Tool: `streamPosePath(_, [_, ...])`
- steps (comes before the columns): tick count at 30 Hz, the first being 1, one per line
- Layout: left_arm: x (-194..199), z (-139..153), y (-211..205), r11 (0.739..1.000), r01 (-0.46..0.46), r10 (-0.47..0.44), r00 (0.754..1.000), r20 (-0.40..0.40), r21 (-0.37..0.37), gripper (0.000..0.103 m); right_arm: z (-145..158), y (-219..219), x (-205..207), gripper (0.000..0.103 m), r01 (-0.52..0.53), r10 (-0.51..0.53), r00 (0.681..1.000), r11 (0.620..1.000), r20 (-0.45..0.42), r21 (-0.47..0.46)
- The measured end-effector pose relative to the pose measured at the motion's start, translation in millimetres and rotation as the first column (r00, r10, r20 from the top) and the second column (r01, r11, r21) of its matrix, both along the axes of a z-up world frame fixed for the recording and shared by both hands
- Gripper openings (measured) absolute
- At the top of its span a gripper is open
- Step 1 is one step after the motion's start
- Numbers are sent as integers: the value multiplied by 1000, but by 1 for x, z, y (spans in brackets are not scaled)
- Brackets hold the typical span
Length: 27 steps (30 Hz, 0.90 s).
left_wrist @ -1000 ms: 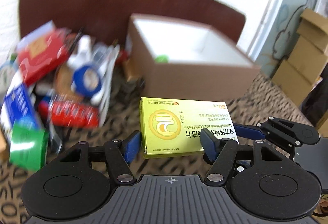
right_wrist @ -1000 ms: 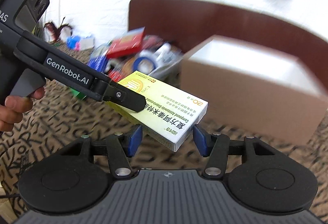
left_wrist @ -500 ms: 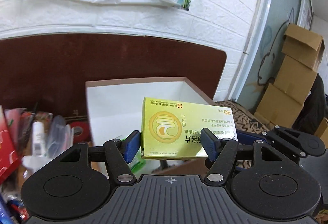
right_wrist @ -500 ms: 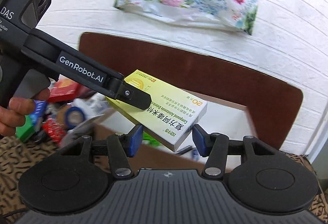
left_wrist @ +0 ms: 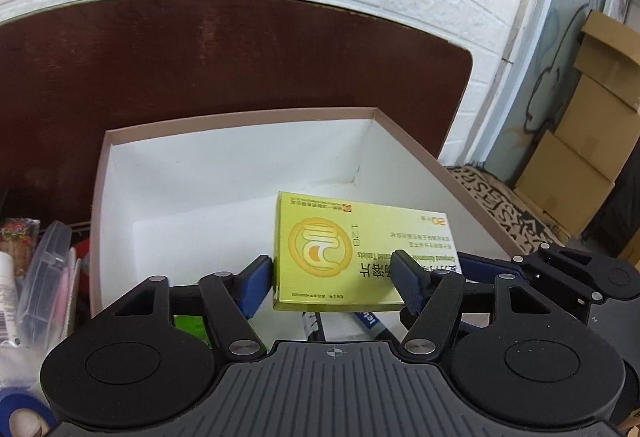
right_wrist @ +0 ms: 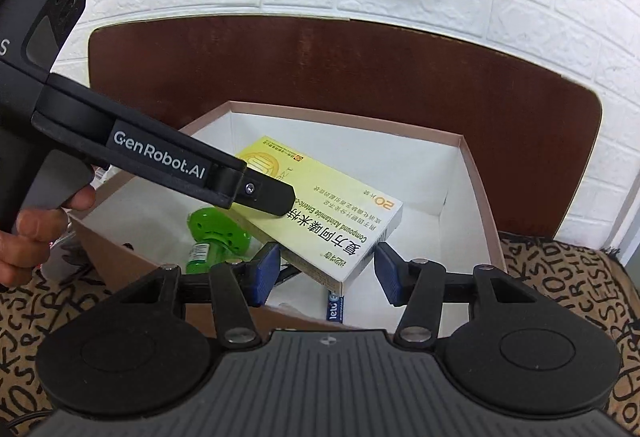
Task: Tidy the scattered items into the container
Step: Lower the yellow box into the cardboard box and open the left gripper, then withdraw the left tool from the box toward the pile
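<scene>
- A yellow medicine box (left_wrist: 352, 257), mid-frame, hangs above the open cardboard container (left_wrist: 240, 117), ready to drop in.
- The left hand-held gripper (left_wrist: 332, 277) has just been opening; the box sits loosely between its jaws.
- The right hand-held gripper (right_wrist: 324, 269) appears clamped on the box's end.

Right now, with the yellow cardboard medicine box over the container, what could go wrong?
The left gripper has just been opening with the yellow cardboard medicine box between its jaws, so it may pivot in the right gripper alone. Dropped, it could land tilted on the green plastic bottle inside the white-lined carton.
</scene>
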State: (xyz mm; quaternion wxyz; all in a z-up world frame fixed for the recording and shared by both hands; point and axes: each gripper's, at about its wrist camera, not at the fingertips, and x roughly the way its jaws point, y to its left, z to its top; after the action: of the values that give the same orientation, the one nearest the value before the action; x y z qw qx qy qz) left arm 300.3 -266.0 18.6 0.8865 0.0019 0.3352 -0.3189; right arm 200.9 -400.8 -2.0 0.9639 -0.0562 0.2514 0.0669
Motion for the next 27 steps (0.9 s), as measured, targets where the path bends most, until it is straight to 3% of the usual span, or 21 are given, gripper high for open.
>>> streamPosePath(2, [6,-3,-4,1000,-3,3,1000,-23,18,89,0,-2,7,60,-6,6,1000,1000,0,10])
streamPosePath(4, [9,-7,-4,1000,-6,7,999,-42,24,97,1,0,10,81,-3,3,1000,1000,5,8])
streamPosePath(9, [-3,-8,7,1000,-6,6,1000,5,15,103,-1,6,-1,93,-15,16,999,1000,32,-22])
streamPosePath(13, [-13,-9,12,999,-10,9,1000,27,31,103,-2,10,-8,99,-6,6,999,1000,39,-15])
streamPosePath(27, [-59,15,37,999,-30,28,997,74,28,103,28,45,-53,101,-51,55,992,998,110,-37])
